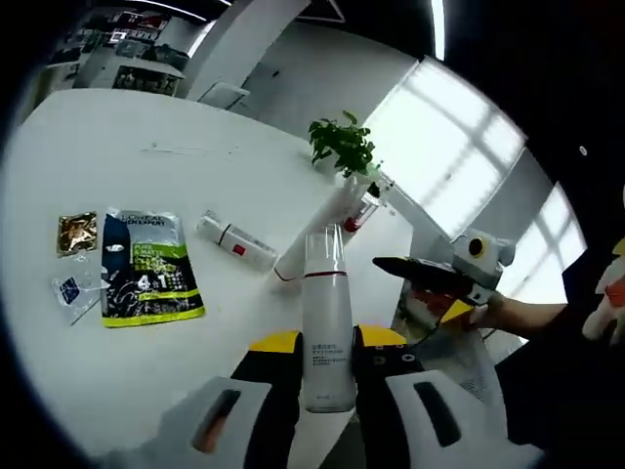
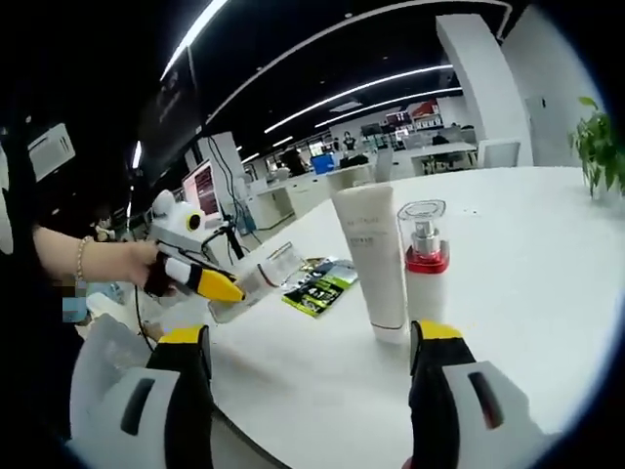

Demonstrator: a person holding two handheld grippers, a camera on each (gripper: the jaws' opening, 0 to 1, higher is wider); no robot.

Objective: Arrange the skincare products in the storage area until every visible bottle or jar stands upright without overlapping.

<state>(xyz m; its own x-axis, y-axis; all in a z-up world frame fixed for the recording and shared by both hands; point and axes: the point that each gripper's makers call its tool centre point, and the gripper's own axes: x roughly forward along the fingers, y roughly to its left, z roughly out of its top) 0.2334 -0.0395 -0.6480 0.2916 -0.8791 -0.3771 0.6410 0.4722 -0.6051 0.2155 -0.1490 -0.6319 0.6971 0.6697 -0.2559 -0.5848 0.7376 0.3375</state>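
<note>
Two handheld grippers work over a wide white counter [image 1: 117, 342]. Between the fingers of the left gripper [image 1: 327, 391] stands a tall clear-capped pump bottle with a red collar and white body [image 1: 327, 332]. The fingers sit close on both sides of its lower body and appear to pinch it, keeping it vertical so it can be set down standing.

Beyond the fingertips, a white tube with a red band at its cap [image 1: 314, 234] lies on its side, and to the left of it a small white bottle with a red label [image 1: 237, 241] also lies flat. Both probably need standing up. Farther left of the fingers lie a green, black and white printed sachet [image 1: 146, 266], a small gold foil packet [image 1: 76, 233] and a small clear packet [image 1: 73, 291]. A green potted plant [image 1: 344, 145] sits far ahead.

The right gripper [image 2: 312, 376] has its fingers spread wide with nothing between them. Just ahead of them stand a white flat tube upright on its cap [image 2: 371, 264] and a second clear-capped pump bottle with a red collar [image 2: 425, 264], side by side, very close, whether touching I cannot tell.
</note>
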